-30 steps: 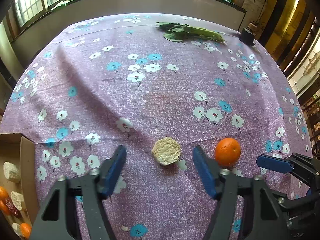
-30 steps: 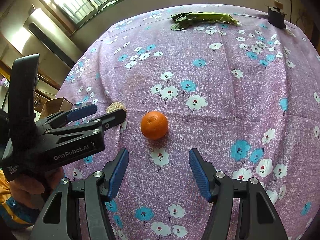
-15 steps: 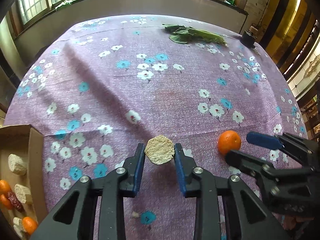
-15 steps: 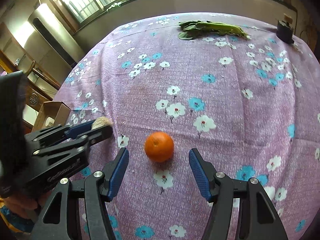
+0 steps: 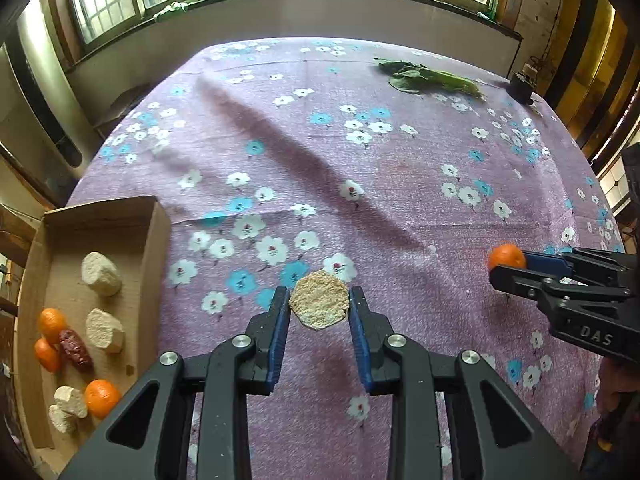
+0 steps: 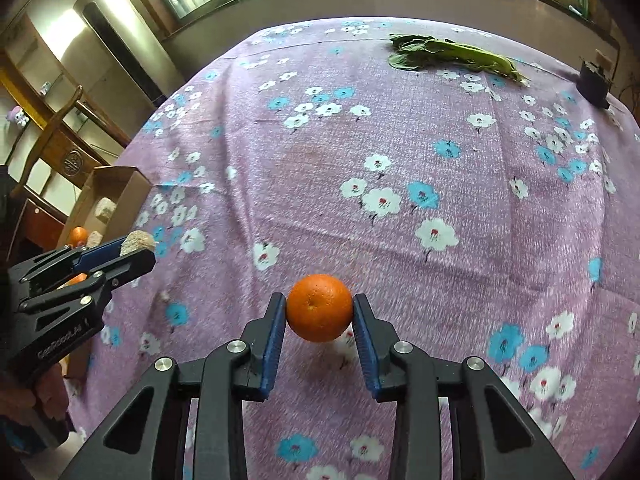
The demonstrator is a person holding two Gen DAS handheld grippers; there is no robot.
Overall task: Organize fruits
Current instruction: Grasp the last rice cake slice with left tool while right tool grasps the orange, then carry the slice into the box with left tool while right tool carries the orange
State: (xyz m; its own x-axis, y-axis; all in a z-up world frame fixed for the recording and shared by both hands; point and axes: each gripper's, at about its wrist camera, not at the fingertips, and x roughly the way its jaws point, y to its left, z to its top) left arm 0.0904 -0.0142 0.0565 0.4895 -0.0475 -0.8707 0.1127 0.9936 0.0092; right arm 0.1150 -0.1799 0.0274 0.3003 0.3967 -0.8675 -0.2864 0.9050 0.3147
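My left gripper is shut on a beige crumbly round piece and holds it above the purple floral tablecloth. My right gripper is shut on an orange, lifted off the cloth. The right gripper also shows at the right of the left wrist view, with the orange at its tip. The left gripper shows at the left of the right wrist view. A cardboard box at the left edge holds oranges, beige chunks and a dark red fruit.
Green leafy vegetables lie at the far side of the table. A small dark object stands at the far right corner. A wooden chair stands beyond the table's left edge, near the box.
Both grippers closed: the left on the beige piece, the right on the orange. Both have lifted their loads, and the left gripper has moved back toward the box.
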